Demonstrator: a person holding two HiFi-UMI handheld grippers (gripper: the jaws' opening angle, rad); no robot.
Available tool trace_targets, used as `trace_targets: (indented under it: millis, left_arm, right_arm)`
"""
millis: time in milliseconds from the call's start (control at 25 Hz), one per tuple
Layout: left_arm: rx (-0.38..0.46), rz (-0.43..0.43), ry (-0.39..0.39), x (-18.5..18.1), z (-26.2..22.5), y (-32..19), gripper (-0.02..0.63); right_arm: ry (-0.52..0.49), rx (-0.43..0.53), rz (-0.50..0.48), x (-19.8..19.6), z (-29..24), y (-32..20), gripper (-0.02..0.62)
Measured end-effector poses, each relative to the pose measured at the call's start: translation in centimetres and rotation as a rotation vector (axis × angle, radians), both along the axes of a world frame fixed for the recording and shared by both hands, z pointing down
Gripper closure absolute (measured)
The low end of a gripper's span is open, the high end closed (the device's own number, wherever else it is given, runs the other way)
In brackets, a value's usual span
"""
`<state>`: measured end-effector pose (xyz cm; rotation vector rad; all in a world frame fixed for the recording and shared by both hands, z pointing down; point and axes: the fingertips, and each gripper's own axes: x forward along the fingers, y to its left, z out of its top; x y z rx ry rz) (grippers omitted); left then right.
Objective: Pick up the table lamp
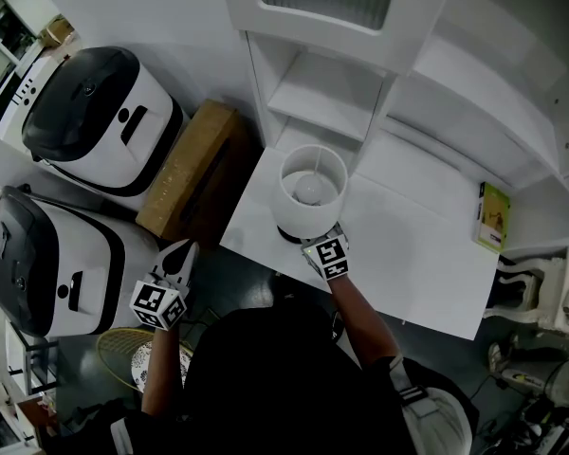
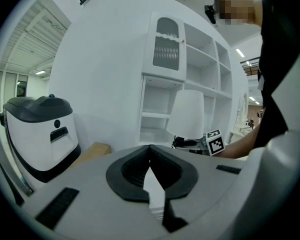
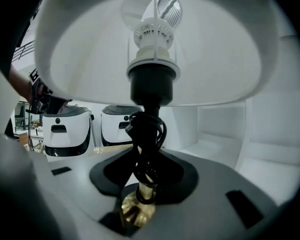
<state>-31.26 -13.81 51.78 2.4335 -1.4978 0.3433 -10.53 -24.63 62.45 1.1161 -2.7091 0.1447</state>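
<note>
The table lamp (image 1: 312, 190) stands on the white desk (image 1: 427, 254), close to its near-left corner and just in front of the open shelf unit (image 1: 327, 98). The right gripper (image 1: 315, 243) reaches in low from the near side, under the shade (image 3: 90, 49). Its jaws are closed on the brass stem (image 3: 138, 208), just below the black cord (image 3: 148, 134) wound round it. That seems a sensible hold to me, since the shade looks too wide to pinch. The left gripper (image 1: 180, 258) hangs off to the left over the floor, jaws together on nothing, out of the way.

Room is tightest on the far side, where the shelf edge comes near the shade. To the left the desk edge drops toward a cardboard box (image 1: 194, 169) and two white machines (image 1: 100, 112). Straight up and back toward the near side looks open. A green book (image 1: 493, 216) lies well apart on the right.
</note>
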Motion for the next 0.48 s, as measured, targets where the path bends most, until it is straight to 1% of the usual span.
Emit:
trace_targets:
  millis: [80, 280, 480]
  left_arm:
    - [-0.004, 0.007, 0.001, 0.2, 0.1, 0.2, 0.595]
    - [0.024, 0.015, 0.021, 0.8, -0.3, -0.1, 0.595]
    - [0.033, 0.032, 0.047, 1.6, -0.5, -0.5, 0.595]
  right_arm:
    - [0.000, 0.005, -0.003, 0.0, -0.6, 0.1, 0.469]
    - [0.001, 0.017, -0.011, 0.0, -2.7, 0.0, 0.469]
    - [0.010, 0.031, -0.017, 0.5, -4.8, -0.1, 0.469]
